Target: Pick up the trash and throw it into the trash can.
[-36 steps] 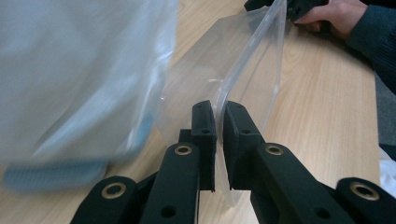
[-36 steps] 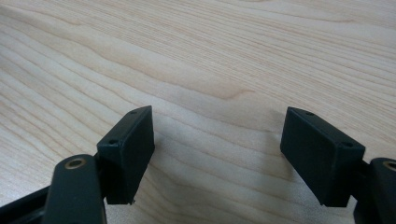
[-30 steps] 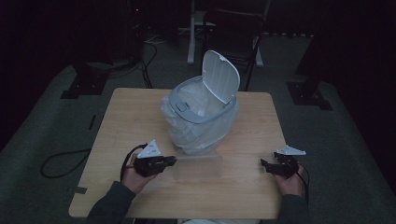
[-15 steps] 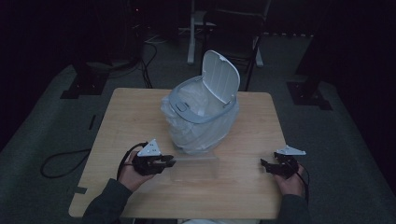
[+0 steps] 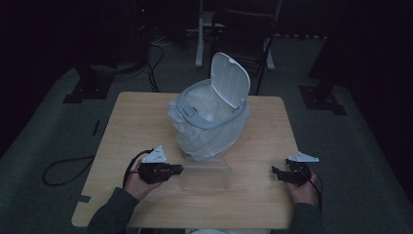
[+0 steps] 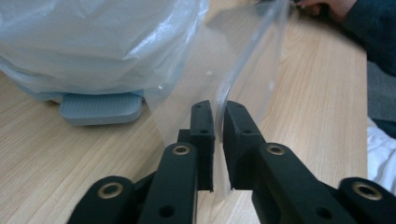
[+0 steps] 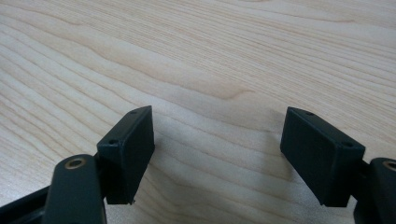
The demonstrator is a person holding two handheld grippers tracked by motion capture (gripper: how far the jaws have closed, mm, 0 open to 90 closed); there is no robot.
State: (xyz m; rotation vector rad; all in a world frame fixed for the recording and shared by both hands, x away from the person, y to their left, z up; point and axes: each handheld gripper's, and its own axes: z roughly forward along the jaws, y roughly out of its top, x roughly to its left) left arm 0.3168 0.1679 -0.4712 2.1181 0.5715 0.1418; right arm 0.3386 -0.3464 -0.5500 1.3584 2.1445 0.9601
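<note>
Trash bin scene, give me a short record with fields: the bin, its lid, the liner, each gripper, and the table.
bin: trash bin, mid-table, toward the far side
lid: lid flipped up, open
liner: plastic bag draped over the bin's outside; a clear flap runs toward the person
pedal: foot pedal at the bin's base
left gripper: left gripper, jaws closed on the bag's clear flap
right gripper: right gripper, jaws wide apart, holding nothing, over bare wood
table: wooden table
</note>
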